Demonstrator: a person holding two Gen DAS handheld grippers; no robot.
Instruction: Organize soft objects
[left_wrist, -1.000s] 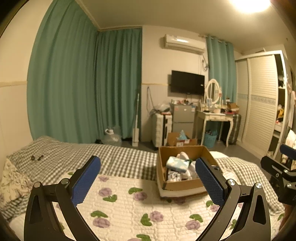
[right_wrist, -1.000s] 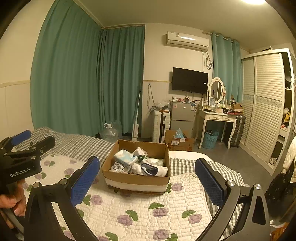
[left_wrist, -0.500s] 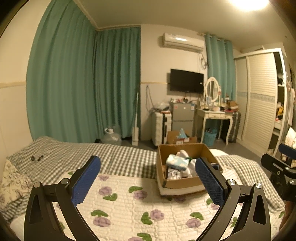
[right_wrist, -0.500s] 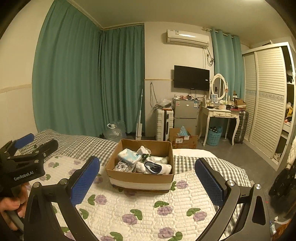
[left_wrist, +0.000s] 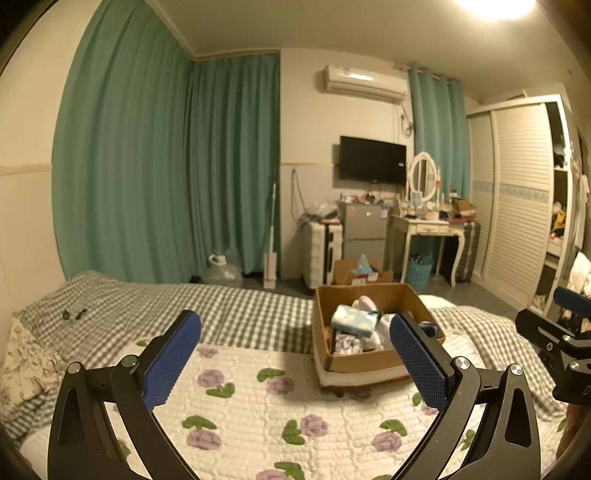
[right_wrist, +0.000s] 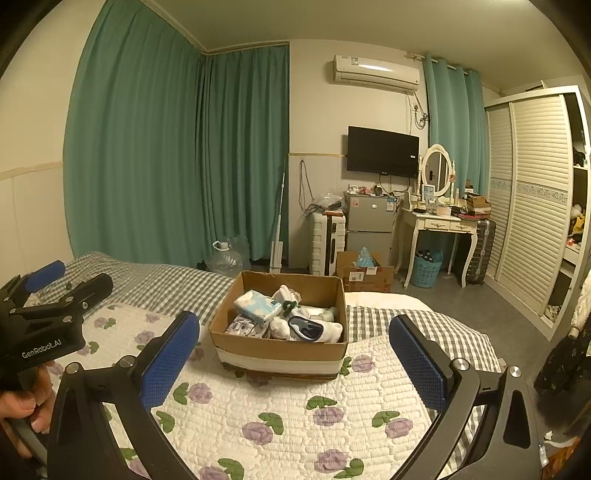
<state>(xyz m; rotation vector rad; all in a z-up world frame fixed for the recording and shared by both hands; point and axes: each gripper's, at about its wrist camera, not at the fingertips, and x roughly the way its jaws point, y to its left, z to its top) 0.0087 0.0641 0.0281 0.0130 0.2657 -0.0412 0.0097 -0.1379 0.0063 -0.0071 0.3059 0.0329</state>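
Note:
A cardboard box (right_wrist: 280, 347) sits on the flowered quilt (right_wrist: 280, 413) on the bed; it also shows in the left wrist view (left_wrist: 362, 360). It holds soft things: a light blue tissue pack (right_wrist: 256, 304), white socks (right_wrist: 317, 326), a dark blue eye mask (right_wrist: 306, 326) and a small printed packet (right_wrist: 242, 326). My right gripper (right_wrist: 293, 345) is open and empty, above the quilt in front of the box. My left gripper (left_wrist: 295, 339) is open and empty, left of the box. Each gripper shows at the edge of the other's view.
A grey checked blanket (left_wrist: 147, 306) covers the far bed. Past the bed's end stand a second cardboard box (right_wrist: 364, 273), a white suitcase (right_wrist: 327, 243), a small fridge (right_wrist: 369, 225), a dressing table (right_wrist: 439, 229) and a wardrobe (right_wrist: 532, 206). Green curtains (right_wrist: 177, 158) hang behind.
Both grippers have drifted slightly; the box sits a little higher and further in both views. Both stay open and empty.

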